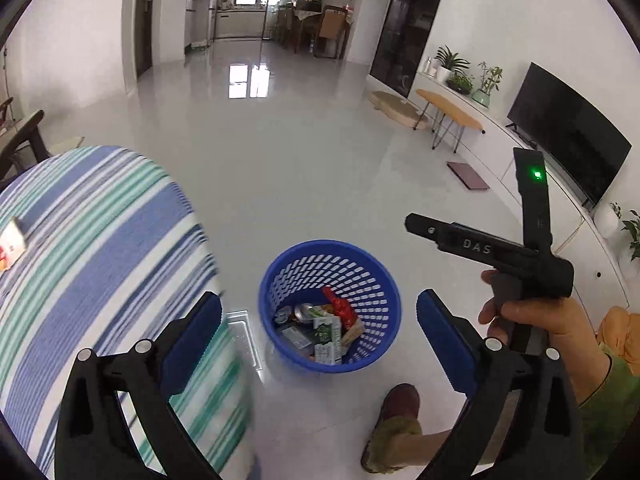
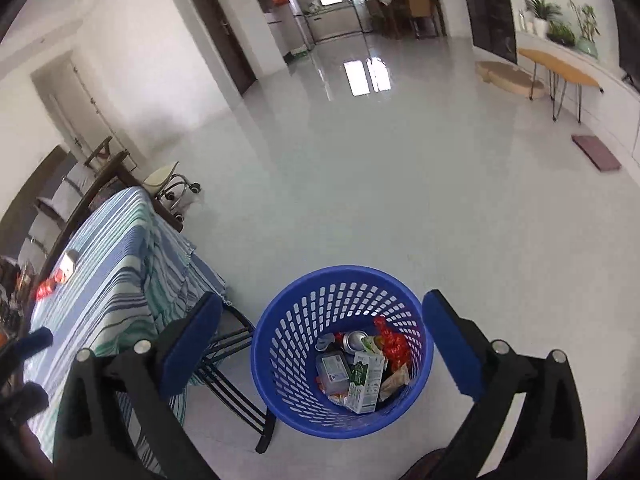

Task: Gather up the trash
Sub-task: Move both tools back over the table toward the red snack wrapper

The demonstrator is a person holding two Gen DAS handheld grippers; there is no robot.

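A blue perforated basket (image 1: 280, 276) (image 2: 280, 312) stands on the floor beside the table. In it lie a green-and-white carton (image 2: 364, 380), a red wrapper (image 2: 394, 342), a can (image 2: 356, 338) and a clear plastic box (image 2: 332, 370). My left gripper (image 1: 318, 300) hovers above the basket, open and empty. My right gripper (image 2: 323, 302) hangs over it too, jaws wide, nothing between them. A hand (image 1: 536, 320) holds the right gripper's black handle (image 1: 500, 248). On the striped tablecloth (image 1: 100, 240) (image 2: 112, 280) lie a red-and-white packet (image 1: 12, 244) and a red wrapper (image 2: 48, 286).
A slippered foot (image 1: 396, 412) stands right of the basket. A black stool (image 2: 240, 380) sits between basket and table. Chairs (image 2: 168, 184) stand behind the table. An orange side table (image 1: 448, 110), a TV (image 1: 568, 140) and a dark mat (image 1: 468, 176) line the right wall.
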